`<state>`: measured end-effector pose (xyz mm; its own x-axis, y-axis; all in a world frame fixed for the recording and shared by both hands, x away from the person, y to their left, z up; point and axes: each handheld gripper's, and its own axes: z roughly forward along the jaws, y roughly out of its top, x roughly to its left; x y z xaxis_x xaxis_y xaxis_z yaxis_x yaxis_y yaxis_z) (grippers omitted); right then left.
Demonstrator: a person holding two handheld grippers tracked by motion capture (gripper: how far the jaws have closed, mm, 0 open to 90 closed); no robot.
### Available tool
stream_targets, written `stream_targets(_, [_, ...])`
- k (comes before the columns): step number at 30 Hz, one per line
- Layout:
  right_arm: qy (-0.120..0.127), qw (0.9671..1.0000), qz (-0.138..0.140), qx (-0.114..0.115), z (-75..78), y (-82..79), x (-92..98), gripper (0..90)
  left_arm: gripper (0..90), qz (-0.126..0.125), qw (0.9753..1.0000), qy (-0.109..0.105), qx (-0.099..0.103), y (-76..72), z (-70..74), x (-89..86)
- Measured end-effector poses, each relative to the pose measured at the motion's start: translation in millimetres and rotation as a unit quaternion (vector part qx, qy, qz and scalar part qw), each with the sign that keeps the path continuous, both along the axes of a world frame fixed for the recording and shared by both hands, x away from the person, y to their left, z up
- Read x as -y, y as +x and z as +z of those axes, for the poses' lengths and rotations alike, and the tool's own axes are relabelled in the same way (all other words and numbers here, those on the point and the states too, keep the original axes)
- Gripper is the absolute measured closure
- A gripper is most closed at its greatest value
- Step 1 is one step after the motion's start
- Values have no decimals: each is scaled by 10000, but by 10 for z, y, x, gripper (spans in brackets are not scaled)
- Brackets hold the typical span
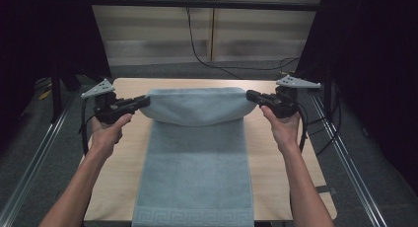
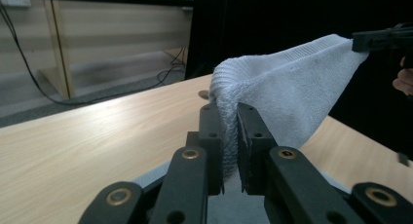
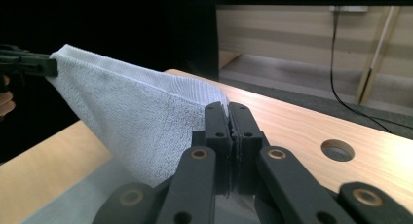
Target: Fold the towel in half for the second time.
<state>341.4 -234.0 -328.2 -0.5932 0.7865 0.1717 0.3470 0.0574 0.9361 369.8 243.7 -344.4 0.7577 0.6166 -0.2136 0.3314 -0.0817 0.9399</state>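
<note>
A pale blue-grey towel [image 1: 194, 153] lies lengthwise on the wooden table [image 1: 123, 153], its patterned near hem hanging at the front edge. Its far end is lifted off the table and sags in a fold between both grippers. My left gripper [image 1: 144, 101] is shut on the far left corner of the towel [image 2: 272, 87]; the cloth is pinched between its jaws [image 2: 230, 136]. My right gripper [image 1: 250, 95] is shut on the far right corner of the towel [image 3: 131, 112], jaws pressed together on the hem [image 3: 229, 121]. Each gripper view shows the other gripper holding the opposite corner.
The table has a round hole [image 3: 338, 149] near its far right corner. Bare wood strips run down both sides of the towel. Dark curtains stand left and right, a black cable [image 1: 197, 44] hangs at the back wall, and metal rails [image 1: 345, 153] flank the table.
</note>
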Motion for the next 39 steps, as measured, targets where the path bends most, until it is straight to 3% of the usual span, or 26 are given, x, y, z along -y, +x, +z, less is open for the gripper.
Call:
stream_targets(2, [-39, 9999, 94, 77, 88, -155, 22, 880, 825, -61, 9998, -199, 11, -129, 121, -79])
stream_targets(3, [-59, 9998, 150, 140, 141, -243, 28, 880, 826, -122, 9997, -200, 120, -203, 184, -109])
stream_targets(5, [-64, 9992, 290, 272, 241, -428, 35, 881, 825, -185, 9993, -34, 324, -360, 269, -123])
stream_targets(6, [-87, 9989, 343, 320, 276, -516, 28, 880, 825, -231, 9991, -7, 359, -443, 288, -132])
stream_targets(8, [-160, 9982, 451, 360, 302, -682, 3, 880, 825, -193, 9978, 180, 616, -636, 286, -144])
stream_targets(10, [-225, 9977, 571, 302, 267, -844, -17, 881, 825, -342, 9980, 68, 517, -787, 211, -185])
stream_targets(11, [-260, 9973, 652, 220, 231, -917, -25, 881, 825, -328, 9982, 138, 473, -860, 157, -206])
stream_targets(13, [-362, 9966, 743, 43, 121, -1053, -25, 881, 825, -432, 9986, 34, 290, -973, -19, -241])
stream_targets(16, [-521, 9949, 809, -318, -175, -1223, -8, 880, 824, -556, 9984, 34, -79, -1131, -399, -220])
stream_targets(18, [-365, 9938, 889, -559, -436, -1328, 16, 880, 823, -632, 9974, 145, -330, -1231, -666, -185])
stream_targets(19, [-399, 9927, 928, -663, -568, -1380, 16, 879, 821, -566, 9976, 186, -342, -1298, -770, -176])
stream_targets(20, [-366, 9916, 979, -763, -702, -1432, 12, 878, 821, -635, 9970, 144, -427, -1351, -849, -177])
stream_targets(21, [-353, 9900, 1041, -888, -832, -1476, -2, 877, 820, -807, 9947, 202, -600, -1384, -911, -178])
stream_targets(23, [-516, 9866, 1109, -1084, -1018, -1577, -31, 875, 813, -776, 9944, 329, -644, -1464, -1010, -201])
stream_targets(24, [-393, 9864, 1124, -1137, -1086, -1626, -24, 875, 810, -843, 9928, 304, -799, -1485, -1056, -217])
stream_targets(28, [-374, 9848, 1241, -1152, -1229, -1853, -10, 868, 781, -929, 9892, 385, -1063, -1615, -1184, -251])
stream_targets(32, [-421, 9821, 1437, -1145, -1291, -2094, -42, 776, 709, -1255, 9842, 223, -1233, -1738, -1192, -280])
stream_targets(33, [-399, 9820, 1439, -1154, -1291, -2117, -40, 762, 678, -1356, 9833, 234, -1189, -1746, -1178, -284])
stream_targets(36, [-222, 9844, 1360, -1098, -1276, -2056, -12, 704, 581, -1215, 9872, 155, -1022, -1689, -1095, -316])
stream_targets(38, [-324, 9860, 1231, -1073, -1274, -1979, -16, 687, 587, -1044, 9900, 423, -849, -1576, -1077, -310])
stream_targets(39, [-346, 9861, 1199, -1098, -1287, -1922, -25, 668, 583, -950, 9901, 484, -913, -1488, -1103, -296])
